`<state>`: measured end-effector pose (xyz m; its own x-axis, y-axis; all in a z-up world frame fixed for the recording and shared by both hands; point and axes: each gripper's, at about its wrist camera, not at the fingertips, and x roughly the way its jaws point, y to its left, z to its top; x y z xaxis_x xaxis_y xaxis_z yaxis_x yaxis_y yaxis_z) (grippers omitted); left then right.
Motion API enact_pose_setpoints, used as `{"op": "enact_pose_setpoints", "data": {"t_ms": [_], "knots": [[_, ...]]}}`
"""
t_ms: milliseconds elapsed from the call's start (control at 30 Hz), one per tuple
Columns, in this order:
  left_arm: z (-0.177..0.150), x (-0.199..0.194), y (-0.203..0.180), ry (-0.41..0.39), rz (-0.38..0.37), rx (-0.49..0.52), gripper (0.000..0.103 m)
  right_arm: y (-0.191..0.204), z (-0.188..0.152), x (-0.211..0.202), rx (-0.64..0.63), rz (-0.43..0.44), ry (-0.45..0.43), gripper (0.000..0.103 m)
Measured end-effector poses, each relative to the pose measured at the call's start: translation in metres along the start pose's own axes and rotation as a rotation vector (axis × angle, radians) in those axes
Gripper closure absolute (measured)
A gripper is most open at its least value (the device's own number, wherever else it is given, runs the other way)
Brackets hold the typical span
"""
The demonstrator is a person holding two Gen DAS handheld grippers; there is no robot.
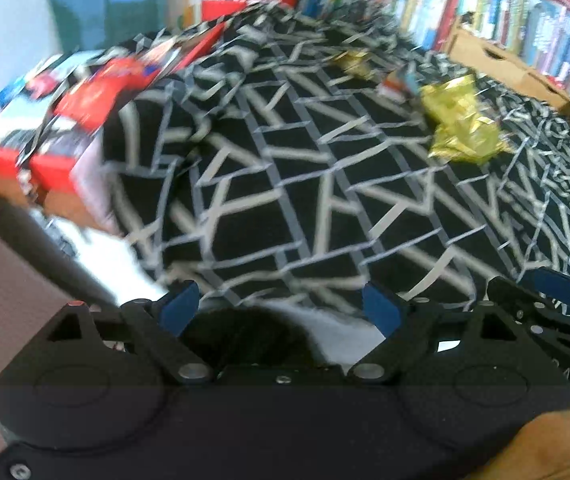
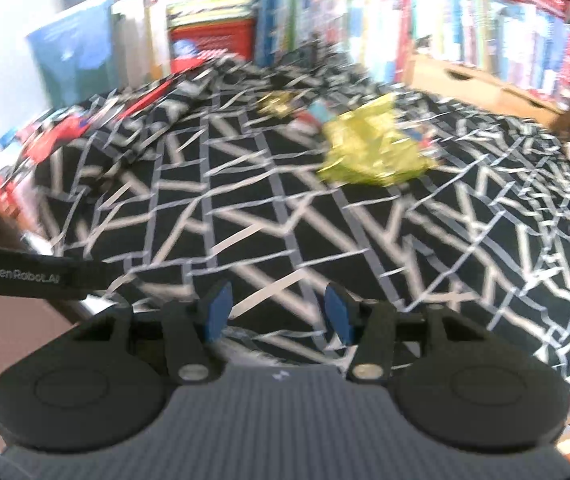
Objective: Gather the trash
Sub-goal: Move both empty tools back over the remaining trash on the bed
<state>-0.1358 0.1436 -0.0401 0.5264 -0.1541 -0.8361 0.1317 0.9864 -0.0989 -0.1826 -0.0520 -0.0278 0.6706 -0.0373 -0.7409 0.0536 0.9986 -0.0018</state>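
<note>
Right wrist view is showing the right gripper [image 2: 279, 312] hanging above a black cloth [image 2: 245, 216] with pale lines, its blue pads [image 2: 217, 312] standing apart with nothing between them, only the cloth showing through the gap. A crumpled gold wrapper [image 2: 369, 152] is lying ahead of the fingertips and a little to their right, well apart from them. A second, smaller gold scrap [image 2: 279, 104] is sitting farther ahead, beyond the first.

Left wrist view is showing the left gripper [image 1: 281, 308] with its pads [image 1: 179, 308] spread wide and empty. The same wrapper [image 1: 461, 124] is lying ahead and well to the right of its fingers, with the scrap [image 1: 355, 60] beyond it. Part of the right gripper is poking in beside the left one's right finger.

Judging by this, the step in hand is the approach: both tools are empty and neither is touching any trash yet. The next move is probably calling for the right gripper to travel forward and down so that the wrapper sits between the pads, then to close gently, since crumpled foil should be squashing easily and may be slipping out if pinched at an edge.

Counting: two grippers, two gold pieces of trash for certain. Some red and blue bits are showing between the two gold pieces, too blurred to tell what they are. Red boxes [image 1: 77, 108] are lying ahead and left of the left fingers; their number is unclear. Bookshelves [image 2: 485, 28] are filling the background.
</note>
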Motion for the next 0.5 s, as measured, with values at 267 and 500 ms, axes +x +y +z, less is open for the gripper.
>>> {"op": "enact_pose_setpoints", "data": {"t_ms": [267, 500], "knots": [[0.04, 0.012, -0.053, -0.076, -0.038, 0.083, 0.015, -0.058, 0.028, 0.006, 0.093, -0.114, -0.076, 0.037], [0.079, 0.041, -0.106, -0.066, -0.065, 0.089, 0.015, -0.108, 0.058, 0.042, 0.107, -0.139, -0.069, 0.039]]}}
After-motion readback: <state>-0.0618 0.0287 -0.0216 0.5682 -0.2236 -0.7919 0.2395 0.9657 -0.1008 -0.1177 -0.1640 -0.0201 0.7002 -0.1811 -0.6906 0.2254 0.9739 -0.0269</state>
